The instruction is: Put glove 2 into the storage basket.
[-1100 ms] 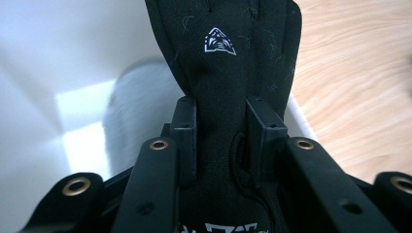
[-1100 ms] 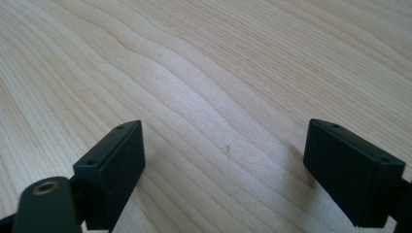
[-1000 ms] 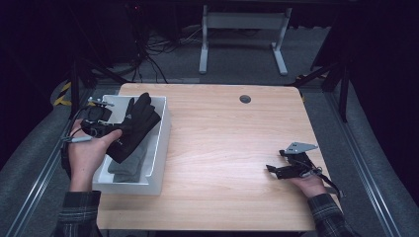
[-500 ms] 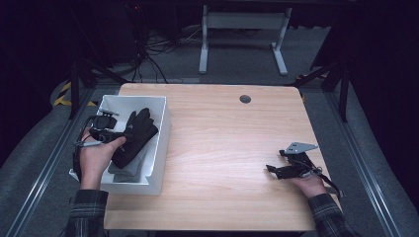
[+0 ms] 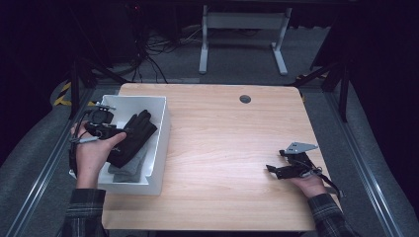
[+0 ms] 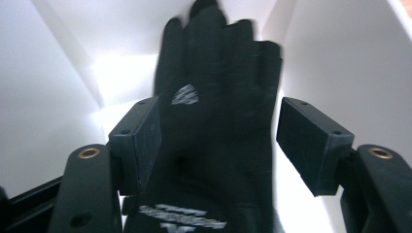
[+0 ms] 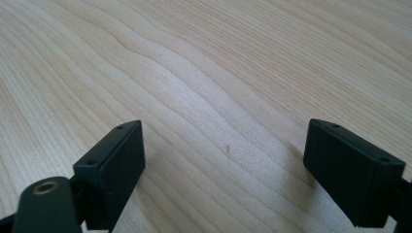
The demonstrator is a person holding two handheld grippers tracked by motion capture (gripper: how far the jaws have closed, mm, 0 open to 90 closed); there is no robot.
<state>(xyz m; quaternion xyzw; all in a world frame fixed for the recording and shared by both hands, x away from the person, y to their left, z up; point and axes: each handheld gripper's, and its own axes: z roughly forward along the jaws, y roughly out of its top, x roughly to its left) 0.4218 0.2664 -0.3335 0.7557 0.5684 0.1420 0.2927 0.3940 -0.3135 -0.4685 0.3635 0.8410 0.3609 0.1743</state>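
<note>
A black glove (image 5: 136,134) lies in the white bin (image 5: 162,129) at the table's left, on top of a grey piece of fabric (image 5: 127,171). My left gripper (image 5: 122,135) is over the bin at the glove's cuff end. In the left gripper view the black glove (image 6: 214,111) lies between the jaws of the left gripper (image 6: 218,136), which have just been opening. The right pad stands off it and the left pad is at its edge. My right gripper (image 5: 271,170) rests low on the bare wood at the right, and in its own view the right gripper (image 7: 223,160) is open with nothing between its pads.
The wooden table (image 5: 222,143) has a round cable hole (image 5: 244,98) near its far edge. The bin's tall white walls (image 6: 58,97) close in around the left gripper. Beyond the table there are a dark floor and desk legs (image 5: 202,44).
The left hand has drawn a little toward the near side and sunk into the bin with the glove. Its jaws have spread apart. The right hand has stayed put.
</note>
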